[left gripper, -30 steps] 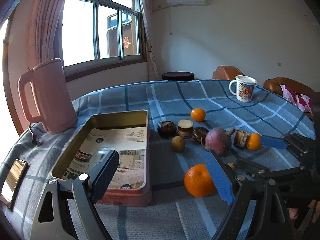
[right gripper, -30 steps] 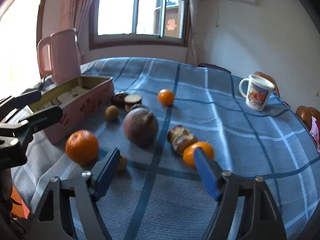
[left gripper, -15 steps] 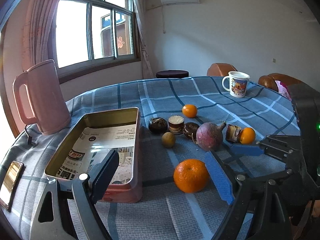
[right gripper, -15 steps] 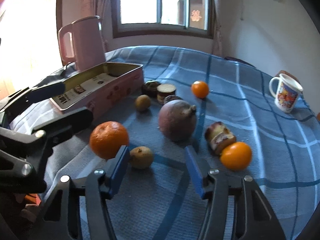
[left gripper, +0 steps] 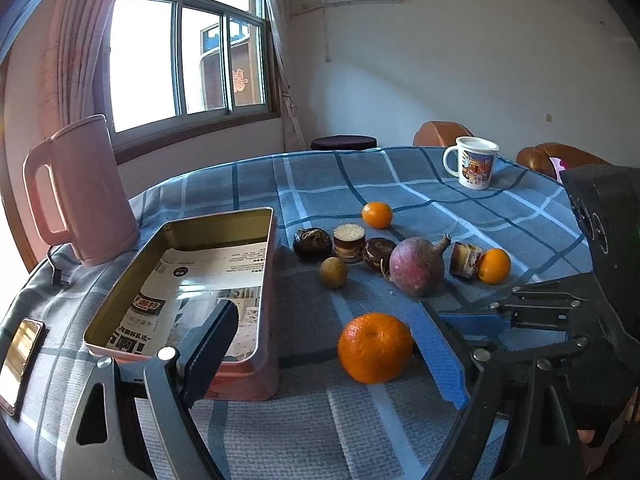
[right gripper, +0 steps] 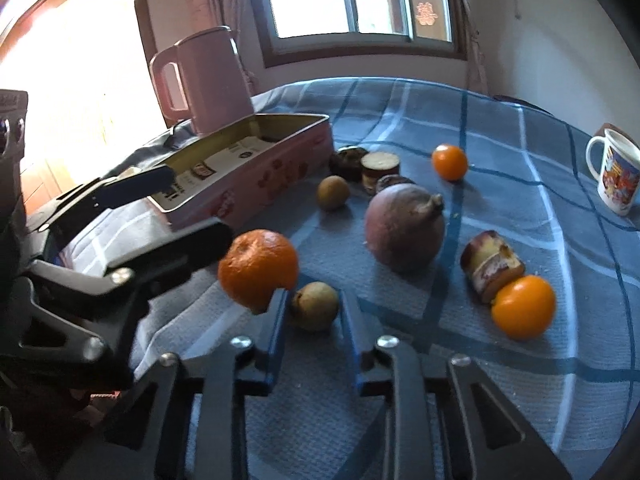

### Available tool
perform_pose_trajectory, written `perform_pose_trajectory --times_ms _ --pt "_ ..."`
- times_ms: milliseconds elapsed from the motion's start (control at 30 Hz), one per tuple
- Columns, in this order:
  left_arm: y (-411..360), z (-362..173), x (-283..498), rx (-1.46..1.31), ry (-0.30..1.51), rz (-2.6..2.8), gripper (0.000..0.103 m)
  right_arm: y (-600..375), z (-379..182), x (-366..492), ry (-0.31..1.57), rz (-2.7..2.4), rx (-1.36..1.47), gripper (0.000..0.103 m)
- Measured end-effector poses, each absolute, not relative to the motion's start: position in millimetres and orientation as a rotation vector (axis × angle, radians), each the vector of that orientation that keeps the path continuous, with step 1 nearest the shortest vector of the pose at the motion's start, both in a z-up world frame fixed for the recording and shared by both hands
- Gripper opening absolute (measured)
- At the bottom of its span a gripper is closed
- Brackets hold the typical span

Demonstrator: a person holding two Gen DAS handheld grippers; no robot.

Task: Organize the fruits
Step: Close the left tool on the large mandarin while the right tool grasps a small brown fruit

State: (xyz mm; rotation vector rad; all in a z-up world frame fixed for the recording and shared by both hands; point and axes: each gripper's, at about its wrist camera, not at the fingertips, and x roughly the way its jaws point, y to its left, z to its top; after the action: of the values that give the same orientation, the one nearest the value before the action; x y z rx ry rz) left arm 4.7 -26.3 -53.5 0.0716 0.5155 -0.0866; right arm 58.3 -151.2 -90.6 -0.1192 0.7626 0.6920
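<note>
Brown small fruit sits between the right tongs.

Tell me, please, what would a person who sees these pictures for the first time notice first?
Probably the big orange near the table's front edge, bright against the blue checked cloth, between the wide-open fingers of the left gripper. Next, the open pink tin lined with newspaper, to its left, in front of a pink kettle. In the right wrist view, the right gripper has its fingers on either side of a small brownish fruit.
</note>
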Motion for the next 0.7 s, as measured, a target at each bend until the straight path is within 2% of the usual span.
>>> perform_pose_trajectory --times_ms 367,400,533,700 --pt "-36 -58 10 0.094 0.536 -0.104 0.089 -163 -78 48 0.605 0.413 -0.24 0.027" --pt "-38 -59 11 0.1 0.542 -0.111 0.087 -167 -77 49 0.6 0.4 -0.234 0.027" --pt "-49 -67 19 0.117 0.597 -0.153 0.06 -176 -74 50 0.581 0.38 -0.218 0.027" --pt "-52 -73 29 0.115 0.656 -0.178 0.058 -173 -75 46 0.563 0.384 -0.225 0.027"
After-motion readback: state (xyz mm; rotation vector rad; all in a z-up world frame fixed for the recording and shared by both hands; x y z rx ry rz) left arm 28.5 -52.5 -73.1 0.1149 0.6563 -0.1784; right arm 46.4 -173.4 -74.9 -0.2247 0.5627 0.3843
